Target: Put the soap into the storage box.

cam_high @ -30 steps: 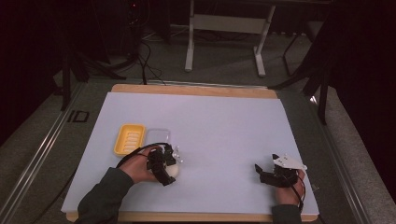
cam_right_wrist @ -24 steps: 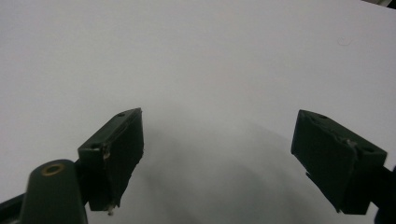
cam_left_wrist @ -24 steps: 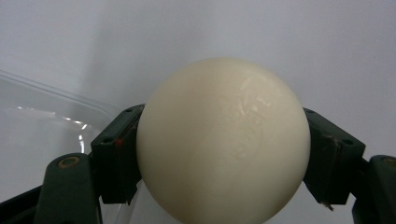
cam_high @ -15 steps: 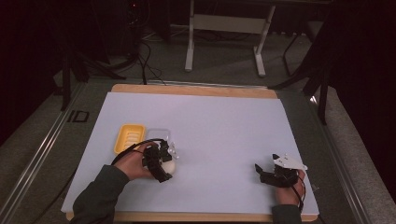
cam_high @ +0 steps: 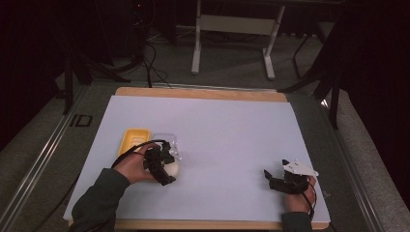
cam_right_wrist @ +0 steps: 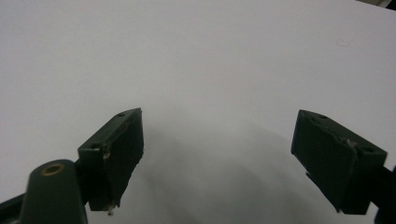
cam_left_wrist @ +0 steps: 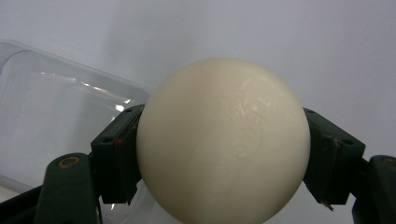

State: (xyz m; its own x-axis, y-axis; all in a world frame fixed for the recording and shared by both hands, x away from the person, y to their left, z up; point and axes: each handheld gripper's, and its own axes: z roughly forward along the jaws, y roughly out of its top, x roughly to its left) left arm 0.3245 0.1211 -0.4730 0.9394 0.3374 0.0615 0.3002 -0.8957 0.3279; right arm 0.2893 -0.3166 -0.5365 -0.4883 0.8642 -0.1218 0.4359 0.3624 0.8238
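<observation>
A smooth, cream-white ball [cam_left_wrist: 223, 140] sits clamped between the 2 black jaws of the left tongs [cam_high: 162, 166], one jaw pressed against each side of it, so these tongs are closed on the ball at about its widest part. In the high view the ball [cam_high: 172, 168] is held just in front of a clear, shallow plastic tray [cam_high: 167, 140], on the person's side of it, and a yellow rectangular tray [cam_high: 132, 140] lies touching the clear tray on its left. In the left gripper view the clear tray [cam_left_wrist: 56, 107] shows behind and to the left of the ball. Both trays rest on the white sheet covering the wooden worktop [cam_high: 232, 130]. Well to the right of the clear tray, the right tongs [cam_high: 278, 180] hang low over bare white sheet, jaws spread wide apart with nothing between them [cam_right_wrist: 217, 163].
</observation>
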